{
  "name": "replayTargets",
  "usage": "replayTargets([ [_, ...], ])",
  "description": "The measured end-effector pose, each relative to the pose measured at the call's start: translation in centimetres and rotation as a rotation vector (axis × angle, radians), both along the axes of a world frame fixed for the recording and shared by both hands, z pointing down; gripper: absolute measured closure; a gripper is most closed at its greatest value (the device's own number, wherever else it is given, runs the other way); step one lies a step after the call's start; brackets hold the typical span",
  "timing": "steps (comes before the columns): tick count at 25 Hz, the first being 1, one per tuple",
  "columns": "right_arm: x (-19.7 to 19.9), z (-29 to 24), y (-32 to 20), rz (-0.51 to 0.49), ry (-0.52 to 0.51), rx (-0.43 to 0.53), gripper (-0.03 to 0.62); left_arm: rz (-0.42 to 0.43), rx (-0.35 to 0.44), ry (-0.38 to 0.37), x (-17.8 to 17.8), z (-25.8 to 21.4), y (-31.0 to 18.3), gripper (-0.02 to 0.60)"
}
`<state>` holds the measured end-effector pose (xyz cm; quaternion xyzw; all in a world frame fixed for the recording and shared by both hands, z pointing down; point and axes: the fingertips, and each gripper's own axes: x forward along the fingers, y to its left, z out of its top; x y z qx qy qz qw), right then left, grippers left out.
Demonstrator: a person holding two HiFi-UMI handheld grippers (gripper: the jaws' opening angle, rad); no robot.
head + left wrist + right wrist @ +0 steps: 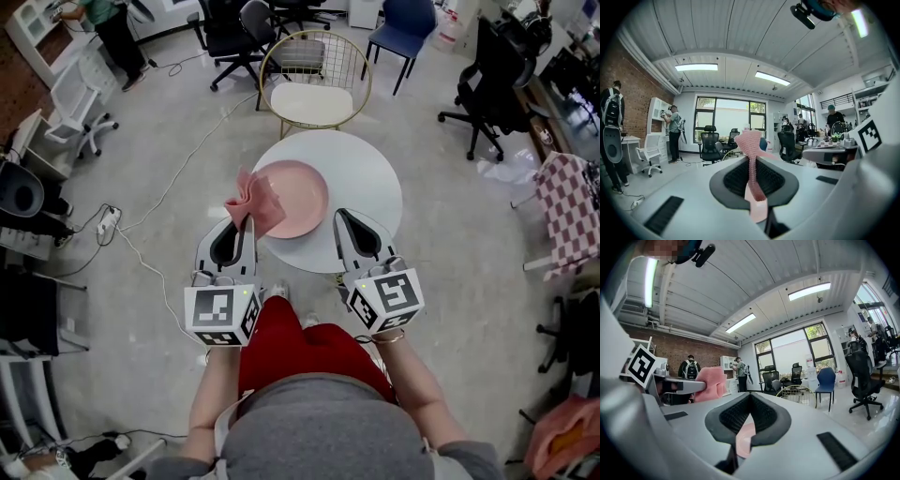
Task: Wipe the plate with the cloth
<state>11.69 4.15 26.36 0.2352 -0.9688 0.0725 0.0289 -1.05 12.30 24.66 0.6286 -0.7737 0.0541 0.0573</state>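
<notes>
Cloth (259, 201) pinched between left gripper (244, 230) fingers, mid-frame over plate's (305, 202) left rim; right gripper (349, 230) closed, empty.

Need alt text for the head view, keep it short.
Seen from above, the left gripper holds a pink cloth over the left edge of a pink plate on a round white table. The right gripper, jaws shut and empty, sits just right of the plate; a wire-frame chair stands beyond the table.

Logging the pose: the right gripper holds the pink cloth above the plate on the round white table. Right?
No: the left gripper holds the pink cloth, as the left gripper view shows, above the plate on the round white table.
</notes>
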Motion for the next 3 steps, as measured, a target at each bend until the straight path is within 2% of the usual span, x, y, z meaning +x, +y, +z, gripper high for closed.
replayTargets([
  [3, 0.07, -0.13, 0.21, -0.002, -0.004, 0.001, 0.566, -0.006, -0.002, 0.002, 0.03, 0.13, 0.34, 0.546],
])
